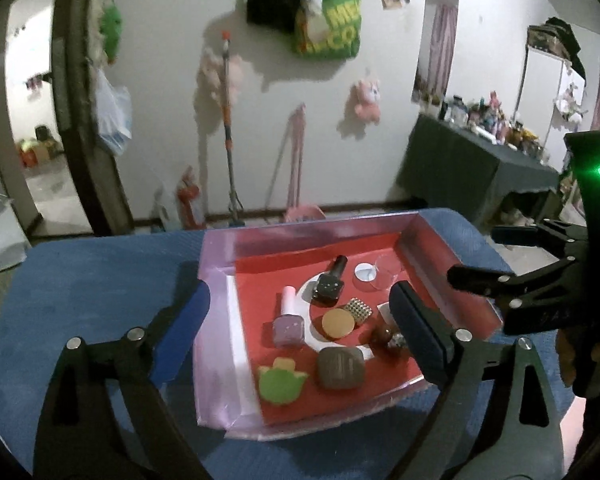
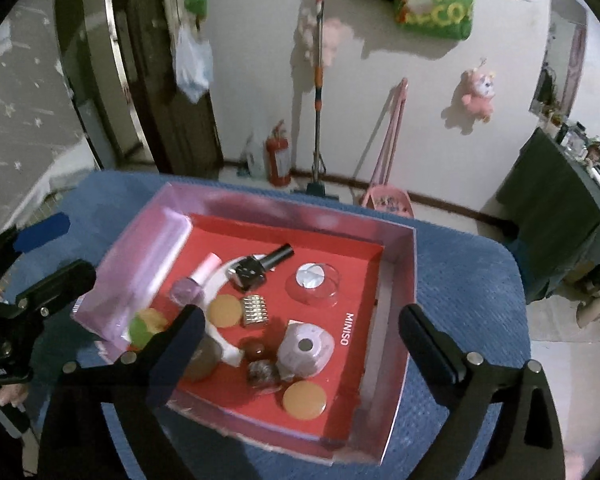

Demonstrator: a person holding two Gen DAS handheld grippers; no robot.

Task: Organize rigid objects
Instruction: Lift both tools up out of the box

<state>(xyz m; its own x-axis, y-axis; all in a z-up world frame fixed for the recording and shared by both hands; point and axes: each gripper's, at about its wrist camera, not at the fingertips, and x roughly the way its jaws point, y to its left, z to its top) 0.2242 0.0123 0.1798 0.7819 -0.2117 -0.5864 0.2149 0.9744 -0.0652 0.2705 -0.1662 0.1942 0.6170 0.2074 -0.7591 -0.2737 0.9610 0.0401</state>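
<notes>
Above red tray, L gripper & R gripper jaws wide apart, empty.

We find the red-floored tray open from above, ringed by low pink walls that bar sideways entry. Its left and middle floor is crowded: black bottle, lilac bottle, gold discs and dark stones touching or just beside each other. Bare floor lies along the right wall, and blue cloth surrounds the tray.
</notes>
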